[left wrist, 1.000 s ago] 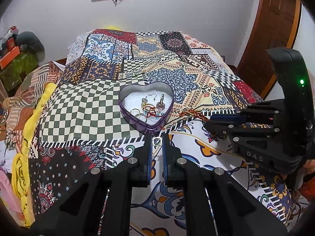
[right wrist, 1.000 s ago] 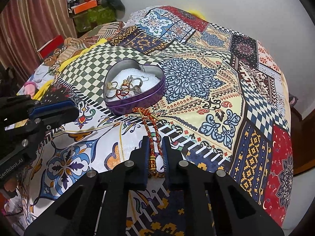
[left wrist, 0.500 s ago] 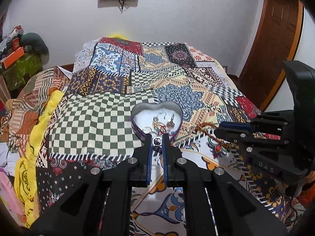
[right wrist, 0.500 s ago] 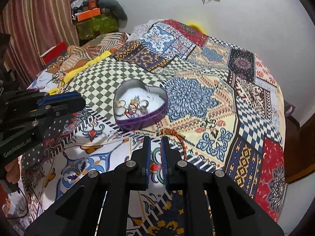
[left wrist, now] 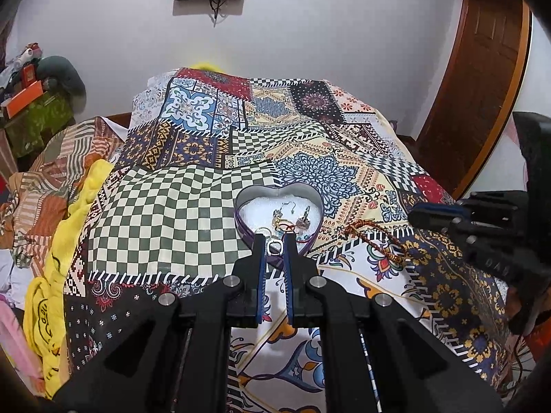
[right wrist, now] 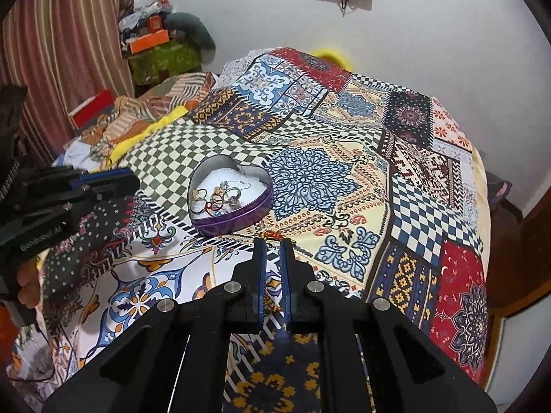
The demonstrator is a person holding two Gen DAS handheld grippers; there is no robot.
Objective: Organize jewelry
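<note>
In the left wrist view, the heart-shaped tin sits at frame centre on the patchwork bedspread, its purple wall just above the left gripper. Open quilt spreads left of the tin across the green-and-white checks, and more lies above it toward the wall. The bed's left edge is crowded by a yellow cloth and striped fabric. At right, the right gripper fills the frame edge.

The left gripper's 2 blue-lined fingers are nearly together, pinching a small silver ring at their tips, which overlap the tin's near rim in the frame. The tin has a white lining and holds a tangle of rings and earrings in silver, gold and red.

A red-and-gold braided cord lies on the quilt right of the tin, running toward lower right.

In the right wrist view, the right gripper has its fingers drawn close, and the cord shows between them further down; whether the pads actually clamp it cannot be told. The tin sits above and left of these fingertips.
</note>
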